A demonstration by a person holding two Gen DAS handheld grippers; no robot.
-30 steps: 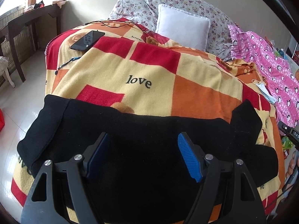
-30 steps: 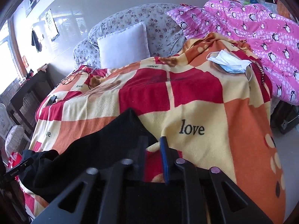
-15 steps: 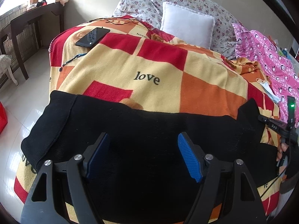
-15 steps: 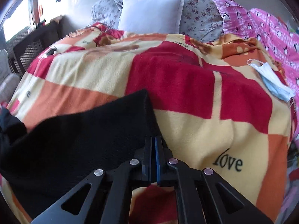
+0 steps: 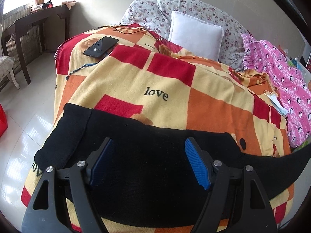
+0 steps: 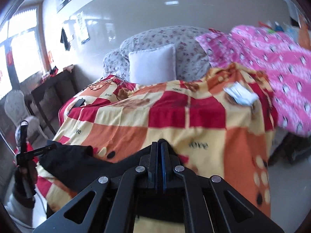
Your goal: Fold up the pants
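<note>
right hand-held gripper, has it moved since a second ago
Yes. The right hand-held gripper, shut on the black pants, has pulled back and up: the white pillow looks farther off.

Bed w/ checked "love" blanket [image 5: 175, 101]; on it: black pants [image 5: 151, 155] at near edge, phone [image 5: 101, 46], face mask [image 5: 276, 103], white pillow [image 5: 196, 35].

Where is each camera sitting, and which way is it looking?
Left wrist: rides on the left gripper, looking down over the black pants and up the bed; its open blue-padded fingers show.
Right wrist: rides on the right gripper, facing the bed; its fingers are pinched shut on the pants, and a sleeved hand shows.
Both see the blanket and the white pillow.
</note>
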